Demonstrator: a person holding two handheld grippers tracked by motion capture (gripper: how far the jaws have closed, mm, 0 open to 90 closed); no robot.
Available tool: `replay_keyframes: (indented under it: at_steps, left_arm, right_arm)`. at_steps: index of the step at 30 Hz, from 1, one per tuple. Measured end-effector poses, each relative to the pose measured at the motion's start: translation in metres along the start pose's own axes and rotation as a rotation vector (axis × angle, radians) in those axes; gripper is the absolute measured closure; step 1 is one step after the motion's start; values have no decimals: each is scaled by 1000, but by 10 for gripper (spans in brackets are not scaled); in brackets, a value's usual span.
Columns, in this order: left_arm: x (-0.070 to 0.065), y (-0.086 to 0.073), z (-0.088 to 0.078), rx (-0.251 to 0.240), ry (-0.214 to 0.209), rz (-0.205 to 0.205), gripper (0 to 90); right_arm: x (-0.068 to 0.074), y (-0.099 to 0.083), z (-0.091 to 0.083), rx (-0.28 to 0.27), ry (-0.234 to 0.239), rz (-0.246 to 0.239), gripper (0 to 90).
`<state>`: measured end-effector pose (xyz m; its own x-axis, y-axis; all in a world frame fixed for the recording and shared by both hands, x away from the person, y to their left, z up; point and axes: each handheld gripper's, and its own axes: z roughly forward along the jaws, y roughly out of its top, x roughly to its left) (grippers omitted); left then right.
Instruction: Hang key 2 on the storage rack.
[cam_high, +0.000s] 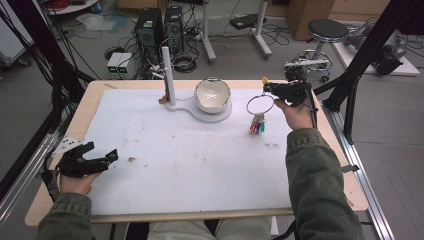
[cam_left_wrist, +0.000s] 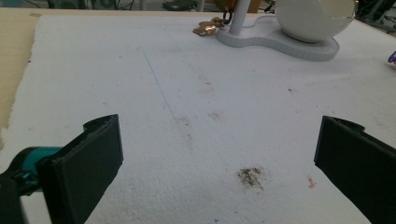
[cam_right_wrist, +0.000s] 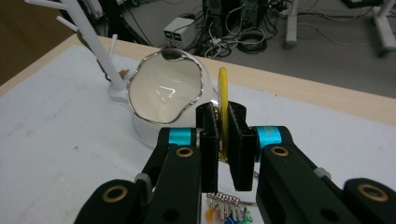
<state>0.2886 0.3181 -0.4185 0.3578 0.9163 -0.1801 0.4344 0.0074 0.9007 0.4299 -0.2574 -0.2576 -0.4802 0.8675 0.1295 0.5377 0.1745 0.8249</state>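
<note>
A thin metal ring (cam_high: 260, 104) with a bunch of small colourful charms (cam_high: 257, 125) hangs above the white mat, to the right of the bowl. My right gripper (cam_high: 267, 86) is shut on a yellow tab (cam_right_wrist: 223, 81) at the ring's top. In the right gripper view its gripper (cam_right_wrist: 223, 112) pinches that tab, with the charms (cam_right_wrist: 226, 212) dangling below. A white bowl (cam_high: 212, 95) sits on a white stand beside a thin upright post (cam_high: 168, 75). My left gripper (cam_high: 107, 157) rests at the mat's near left. Its gripper (cam_left_wrist: 219, 154) is open with nothing between the fingers.
A small gold trinket (cam_left_wrist: 205, 29) lies at the foot of the post. The stand's flat base (cam_high: 220, 114) spreads in front of the bowl. A dark smudge (cam_left_wrist: 252, 176) marks the mat (cam_high: 200, 165). Computers, cables and a stool (cam_high: 327, 30) stand on the floor beyond the table.
</note>
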Motion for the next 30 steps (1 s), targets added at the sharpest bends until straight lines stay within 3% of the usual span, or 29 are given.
replay_keyframes:
  at_steps: [11, 15, 21, 24, 30]
  left_arm:
    - [2, 0, 0, 4, 2, -4, 17]
    - [2, 0, 0, 2, 3, -6, 17]
    - [2, -1, 0, 3, 2, -6, 17]
    - [2, 0, 0, 3, 4, -6, 17]
    - [2, 0, 0, 1, 5, -8, 17]
  right_arm:
    - [25, 25, -9, -57, 97, -5, 846]
    - [34, 30, -9, -98, 129, 23, 846]
    - [46, 33, -8, -176, 156, 73, 846]
    - [53, 35, -8, -183, 175, 91, 845]
    - [75, 43, -3, -189, 177, 82, 845]
